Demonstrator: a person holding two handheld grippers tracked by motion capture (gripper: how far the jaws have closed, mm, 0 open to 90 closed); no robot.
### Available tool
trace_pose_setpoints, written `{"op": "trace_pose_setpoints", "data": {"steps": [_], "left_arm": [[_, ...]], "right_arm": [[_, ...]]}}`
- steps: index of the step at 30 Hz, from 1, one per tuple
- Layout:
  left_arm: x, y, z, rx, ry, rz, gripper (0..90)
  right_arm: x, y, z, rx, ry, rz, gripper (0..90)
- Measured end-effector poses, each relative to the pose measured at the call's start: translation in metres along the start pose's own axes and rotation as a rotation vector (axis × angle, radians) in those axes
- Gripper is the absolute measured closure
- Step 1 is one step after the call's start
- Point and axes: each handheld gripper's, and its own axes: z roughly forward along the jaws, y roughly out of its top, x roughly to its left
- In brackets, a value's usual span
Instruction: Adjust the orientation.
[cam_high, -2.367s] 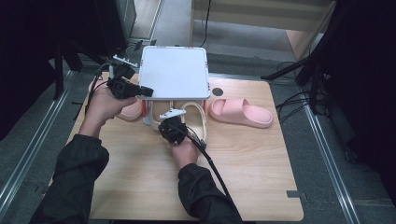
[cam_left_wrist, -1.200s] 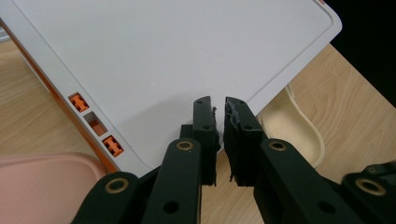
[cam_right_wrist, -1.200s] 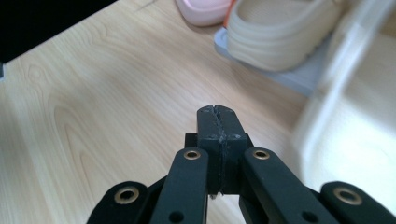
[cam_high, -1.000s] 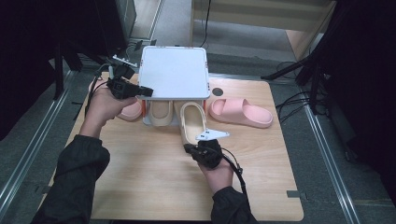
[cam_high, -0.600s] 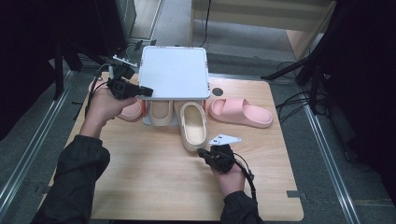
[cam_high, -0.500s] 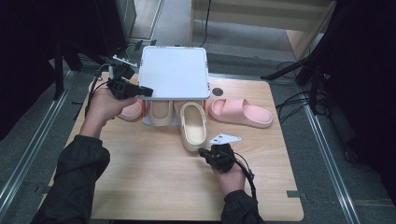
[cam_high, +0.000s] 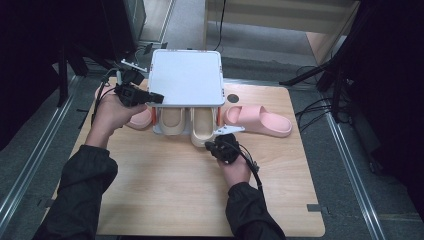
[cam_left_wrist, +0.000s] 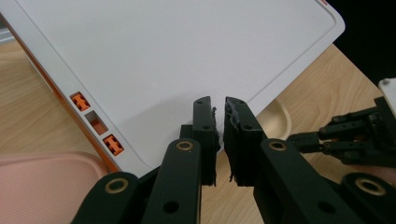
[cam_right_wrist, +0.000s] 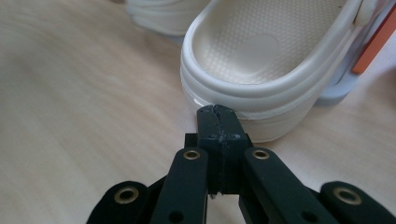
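Right tool (cam_right_wrist: 218, 122) has jaws pressed together on nothing, tips touching the heel rim of the beige slipper (cam_right_wrist: 261, 60). That slipper sits half under the white rack (cam_high: 186, 77), heel sticking out past its front edge, beside a second beige slipper (cam_high: 171, 120). Left tool (cam_left_wrist: 220, 116) is nearly closed, a thin gap between jaws, at the rack's left front corner. Pink slipper (cam_high: 257, 120) lies just right of the rack. Near half of the table (cam_high: 165, 200) is bare wood.
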Motion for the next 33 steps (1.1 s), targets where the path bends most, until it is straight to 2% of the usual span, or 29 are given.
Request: {"op": "trace_pose_setpoints", "data": {"steps": [2,4,5,11,13,15,18,21,23,24,26,29,30,33], "left_arm": [[0.000,0.000,0.000,0.000,0.000,0.001,82.6],[0.000,0.000,0.000,0.000,0.003,0.002,82.6],[0.000,0.000,0.000,0.001,0.003,0.003,82.6],[0.000,0.000,0.000,-0.001,0.002,0.008,82.3],[0.000,0.000,-0.001,0.000,0.003,0.016,82.1],[0.000,0.000,-0.001,-0.002,0.006,0.007,81.8],[-0.001,0.000,-0.001,-0.002,0.014,0.020,81.0],[0.000,0.000,-0.001,-0.007,0.008,0.012,78.8],[0.001,0.000,-0.002,-0.006,0.007,0.015,73.6],[0.002,-0.001,-0.006,-0.008,0.020,0.000,71.8],[0.003,-0.001,-0.009,-0.015,0.022,-0.004,71.2],[0.003,-0.002,-0.017,-0.026,0.021,-0.011,64.2],[0.002,-0.003,-0.021,-0.031,0.026,-0.016,61.3],[0.001,-0.005,-0.026,-0.035,0.035,-0.015,52.5]], "right_arm": [[-0.002,0.008,0.005,-0.021,0.003,0.006,90.0],[-0.002,0.011,0.008,-0.018,-0.003,0.006,90.0],[-0.003,0.017,0.017,-0.016,-0.010,-0.006,90.0],[-0.006,0.024,0.030,-0.040,-0.048,-0.015,90.0],[-0.007,0.025,0.032,-0.046,-0.056,-0.017,90.0],[-0.009,0.025,0.034,-0.057,-0.054,-0.012,90.0],[-0.008,0.024,0.032,-0.051,-0.035,0.029,90.0],[-0.004,0.020,0.025,-0.069,0.000,0.060,90.0],[-0.001,0.018,0.020,-0.078,0.019,0.055,90.0],[0.002,0.017,0.016,-0.082,0.031,0.053,90.0],[0.003,0.016,0.014,-0.086,0.038,0.048,90.0],[0.007,0.013,0.002,-0.094,0.089,0.035,84.9],[0.008,0.012,-0.002,-0.085,0.114,0.036,86.4],[0.011,0.011,-0.008,-0.071,0.115,0.007,86.7]]}}
